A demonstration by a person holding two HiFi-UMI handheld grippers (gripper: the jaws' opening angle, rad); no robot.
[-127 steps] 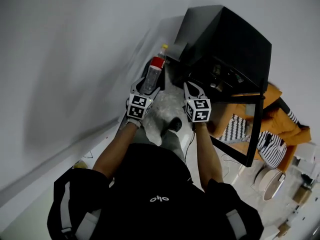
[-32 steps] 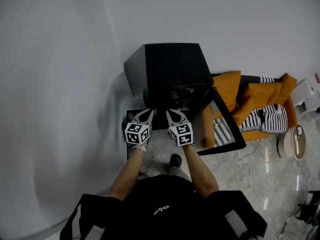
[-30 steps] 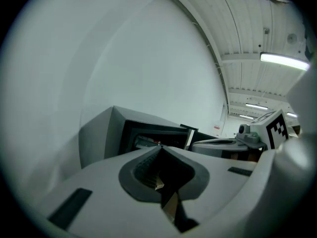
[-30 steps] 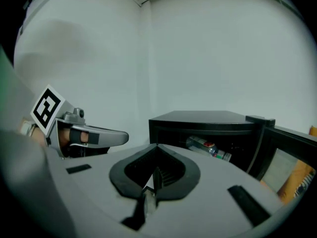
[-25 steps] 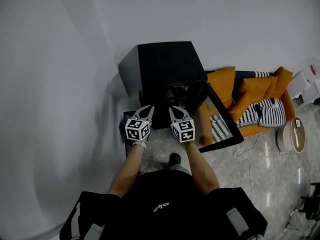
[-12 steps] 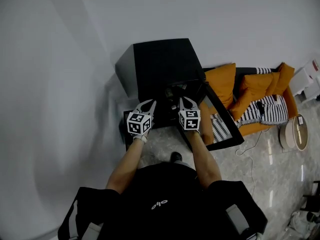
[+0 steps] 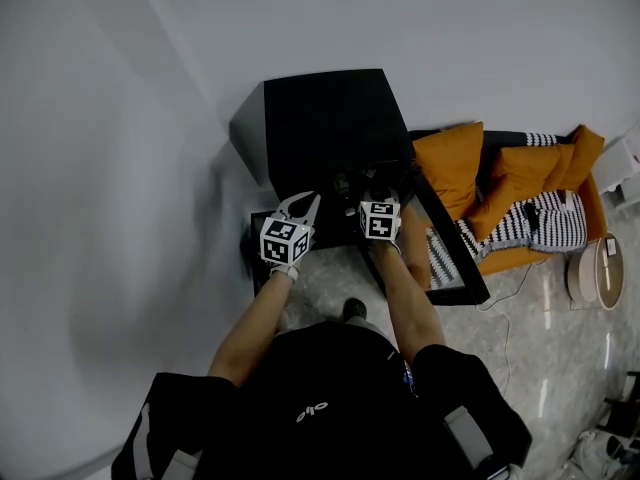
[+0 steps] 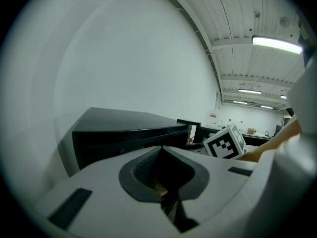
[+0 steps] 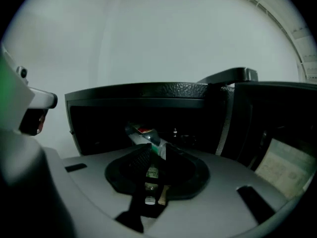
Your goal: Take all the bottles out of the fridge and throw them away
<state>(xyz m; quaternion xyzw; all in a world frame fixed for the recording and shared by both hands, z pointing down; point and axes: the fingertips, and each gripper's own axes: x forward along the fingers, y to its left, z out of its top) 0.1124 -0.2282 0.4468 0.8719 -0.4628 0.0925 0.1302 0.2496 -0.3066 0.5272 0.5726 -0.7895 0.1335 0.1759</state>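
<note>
Left of centre in the head view, the left gripper (image 7: 302, 204) hangs in front of the black fridge (image 7: 325, 118), which stands against a pale wall. Its own view shows its fingers (image 8: 148, 165) pressed together with nothing between them, and the fridge's dark top fills the middle of that frame. Below that gripper, a low dark container (image 7: 257, 268) sits on the floor.

Just to the right, the right gripper (image 7: 378, 198) is pushed up to the fridge's open front, near the centre of the frame. Its fingers have just been opening and stand slightly apart. They press on nothing.

In the right gripper view a bottle (image 9: 142, 132) lies tilted inside the dark fridge, centre frame. It has a red and green label and shows just past the fingertips, in line with the narrow gap.

Farther right in the head view, the fridge door (image 7: 452, 258) stands swung open. Beyond it, at the right edge, are orange cushions (image 7: 450, 158) and a black-and-white striped one (image 7: 545, 223).
</note>
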